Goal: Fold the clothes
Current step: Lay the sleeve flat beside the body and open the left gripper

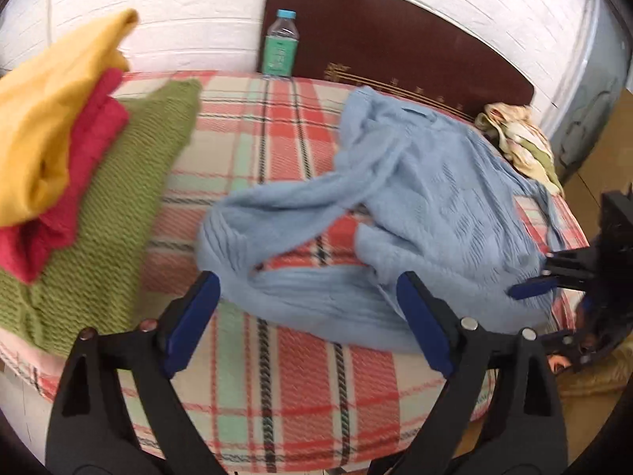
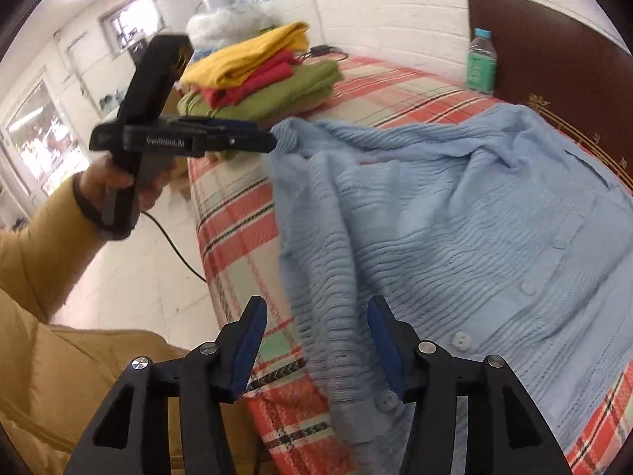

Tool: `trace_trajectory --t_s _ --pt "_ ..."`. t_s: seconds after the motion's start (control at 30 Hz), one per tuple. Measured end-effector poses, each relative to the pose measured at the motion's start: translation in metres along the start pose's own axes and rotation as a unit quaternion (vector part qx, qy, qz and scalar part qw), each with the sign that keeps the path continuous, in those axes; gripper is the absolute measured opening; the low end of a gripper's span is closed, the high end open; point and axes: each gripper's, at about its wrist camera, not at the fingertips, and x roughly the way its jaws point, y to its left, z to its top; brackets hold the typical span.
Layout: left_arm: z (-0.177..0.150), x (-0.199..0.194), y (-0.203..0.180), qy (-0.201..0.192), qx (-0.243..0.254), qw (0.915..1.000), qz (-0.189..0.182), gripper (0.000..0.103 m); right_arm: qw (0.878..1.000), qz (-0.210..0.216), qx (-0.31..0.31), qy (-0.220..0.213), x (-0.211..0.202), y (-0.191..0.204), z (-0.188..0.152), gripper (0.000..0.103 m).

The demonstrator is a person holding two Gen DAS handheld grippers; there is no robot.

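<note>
Light blue knit cardigan (image 1: 435,198) lying rumpled and unfolded on the plaid-covered bed (image 1: 277,396), a sleeve trailing toward the near edge; buttons show along its front in the right wrist view. Left tongs (image 1: 308,312), fingers spread wide, empty, above the cardigan's near hem. Right tongs (image 2: 316,336), likewise wide open and holding nothing, straddling the cardigan's buttoned edge at the bed's side; whether the pads touch the cloth cannot be told. In the left wrist view the right tool is cut off at the frame's right edge. Stack of folded garments (image 1: 59,158) (yellow over red over green), blurred, at the bed's far left corner. Plastic bottle (image 1: 281,45) with a green label, print too blurred to read, upright against the dark headboard (image 1: 395,39), whose gold characters are illegible. Crumpled patterned cloth (image 1: 518,138) beside the headboard. Pale lettering on the left tool's body in the right wrist view is blurred, not legible with certainty.
</note>
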Motion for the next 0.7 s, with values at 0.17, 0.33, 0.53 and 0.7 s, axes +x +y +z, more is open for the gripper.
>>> trace_trajectory --t_s 0.17,0.33,0.53,0.7 --pt "-0.009 0.034 -0.009 0.042 0.006 0.9991 0.007 0.038 1.0 -0.013 0.006 0.027 0.016 -0.003 -0.01 0.004" --pt "0.01 0.028 0.0 0.023 0.001 0.9981 0.058 0.01 0.998 -0.009 0.05 -0.022 -0.034 -0.028 -0.016 0.003" --pt "0.032 -0.017 0.006 -0.039 0.021 0.9817 0.185 0.01 0.992 -0.053 0.104 -0.052 -0.08 -0.056 -0.033 0.004" --pt "0.006 -0.02 -0.041 -0.043 0.133 0.9873 0.075 0.066 0.983 -0.045 0.163 -0.064 -0.073 -0.074 -0.049 0.015"
